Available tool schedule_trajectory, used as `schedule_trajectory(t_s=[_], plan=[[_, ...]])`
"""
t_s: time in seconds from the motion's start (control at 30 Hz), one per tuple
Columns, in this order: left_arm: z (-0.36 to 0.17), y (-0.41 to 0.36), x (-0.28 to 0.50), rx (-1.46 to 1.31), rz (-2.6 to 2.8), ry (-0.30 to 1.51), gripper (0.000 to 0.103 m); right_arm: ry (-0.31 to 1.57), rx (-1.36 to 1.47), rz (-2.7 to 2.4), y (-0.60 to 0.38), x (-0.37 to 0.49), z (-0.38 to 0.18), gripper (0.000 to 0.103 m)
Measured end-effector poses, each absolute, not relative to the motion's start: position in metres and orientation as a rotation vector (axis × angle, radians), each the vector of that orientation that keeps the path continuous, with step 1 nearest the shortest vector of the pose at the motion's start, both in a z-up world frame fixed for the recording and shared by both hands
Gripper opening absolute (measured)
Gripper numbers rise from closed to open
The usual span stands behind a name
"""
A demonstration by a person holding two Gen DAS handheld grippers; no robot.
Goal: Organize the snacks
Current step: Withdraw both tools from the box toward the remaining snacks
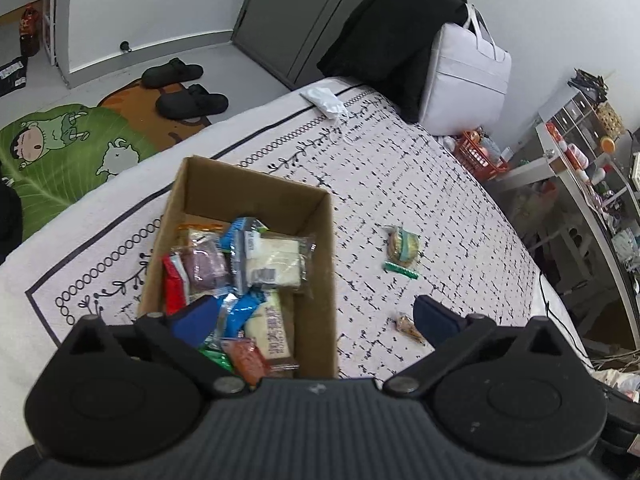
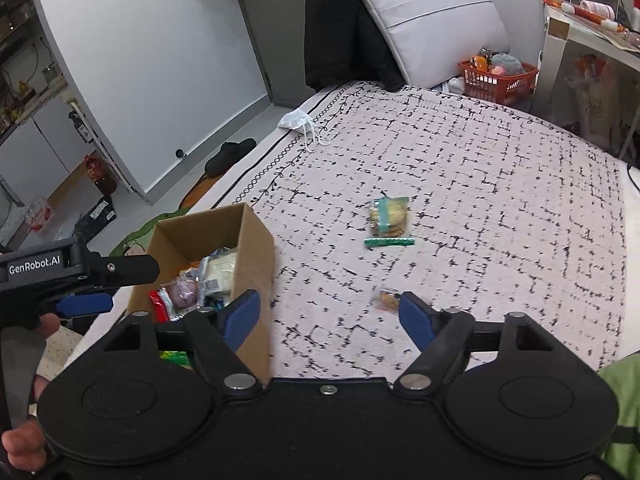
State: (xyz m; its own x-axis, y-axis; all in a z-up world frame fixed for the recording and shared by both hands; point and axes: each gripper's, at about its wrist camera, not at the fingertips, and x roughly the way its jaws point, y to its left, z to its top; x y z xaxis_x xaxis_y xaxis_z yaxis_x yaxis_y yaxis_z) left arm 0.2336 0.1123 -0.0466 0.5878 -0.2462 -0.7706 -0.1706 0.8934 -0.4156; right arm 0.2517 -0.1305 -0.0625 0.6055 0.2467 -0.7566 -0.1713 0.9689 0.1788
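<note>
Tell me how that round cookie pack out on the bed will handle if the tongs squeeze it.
The cookie pack shows a clear wrapper around a round biscuit, so it will probably crinkle and slip a little. The biscuit looks brittle; a hard squeeze may crack it. It seems light, and on the soft bedspread it would likely slide rather than roll.

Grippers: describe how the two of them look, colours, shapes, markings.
Both are black, with ribbed bodies, two round discs and angled linkage bars ending in blue pads: left gripper, right gripper. The right wrist view shows white "GenRobot.AI" lettering on the left gripper's side.
</note>
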Motion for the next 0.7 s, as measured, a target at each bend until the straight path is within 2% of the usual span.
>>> schedule_trajectory(t_s=[0.17, 0.7], plan=[[-0.047, 0.100, 0.236, -0.480, -0.054, 0.966, 0.103, 0.899, 0.079, 0.245, -0.146, 0.254, -0.067, 0.082], [-0.050, 0.057, 0.249, -0.401, -0.047, 0.970, 0.103, 0.937, 0.084, 0.283, -0.161, 0.263, -0.101, 0.082]])
